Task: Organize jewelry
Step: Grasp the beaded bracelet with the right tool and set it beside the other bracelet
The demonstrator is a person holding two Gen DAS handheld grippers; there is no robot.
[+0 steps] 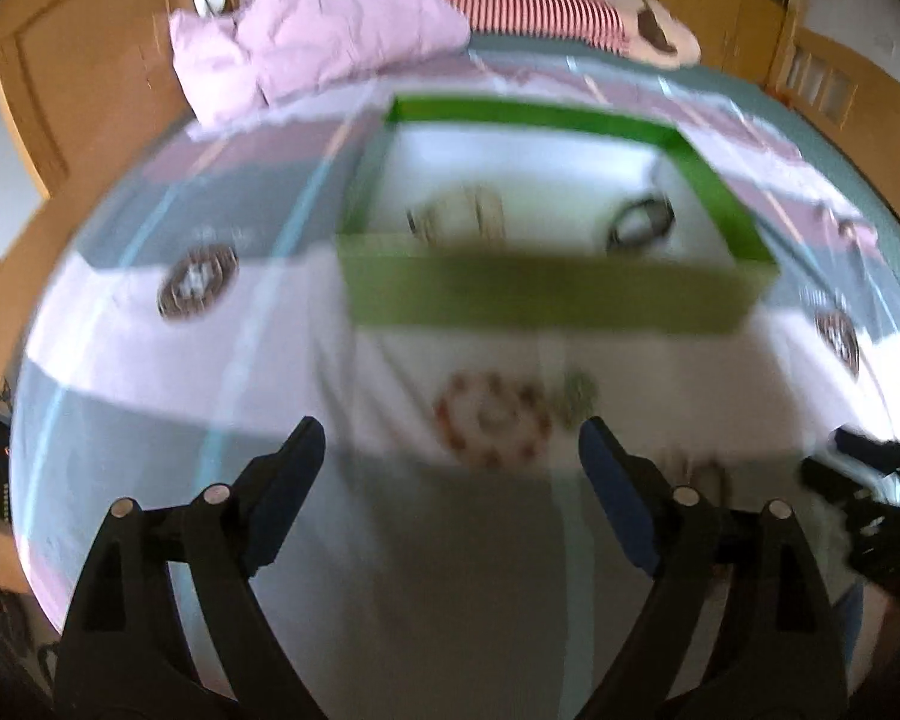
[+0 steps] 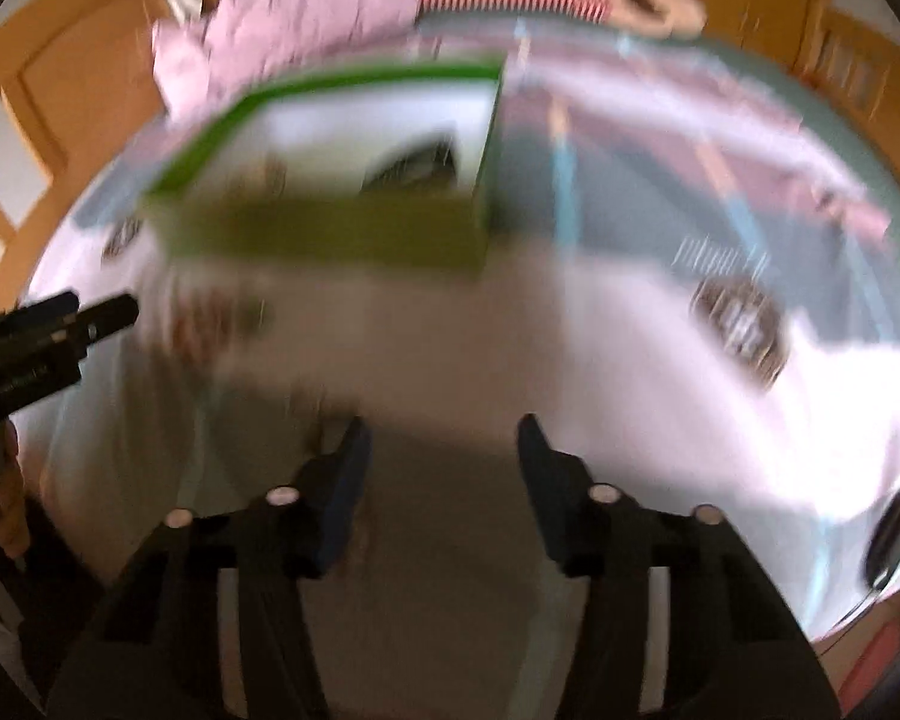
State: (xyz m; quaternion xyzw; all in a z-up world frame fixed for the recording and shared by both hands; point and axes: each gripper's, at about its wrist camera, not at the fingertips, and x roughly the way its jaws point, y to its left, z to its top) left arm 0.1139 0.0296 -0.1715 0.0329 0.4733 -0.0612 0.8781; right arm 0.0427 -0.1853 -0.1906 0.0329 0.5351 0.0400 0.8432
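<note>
A green box (image 1: 540, 294) with a white inside stands on the bed; it is blurred in both views. Inside lie a pale beaded bracelet (image 1: 462, 216) and a dark bangle (image 1: 639, 222). On the sheet in front of the box lies a red bead bracelet (image 1: 492, 420), with a small greenish piece (image 1: 579, 396) beside it. My left gripper (image 1: 450, 429) is open above the sheet, the red bracelet just beyond its tips. My right gripper (image 2: 443, 425) is open with nothing between its fingers, to the right of the box (image 2: 330, 240). Each gripper shows at the edge of the other's view.
The bed sheet (image 1: 150, 360) has pink, grey and white blocks and round dark logos (image 1: 197, 288). A pink quilt (image 1: 306, 30) and a red-striped pillow (image 1: 534, 12) lie at the far end. Wooden cupboards (image 1: 90, 90) surround the bed.
</note>
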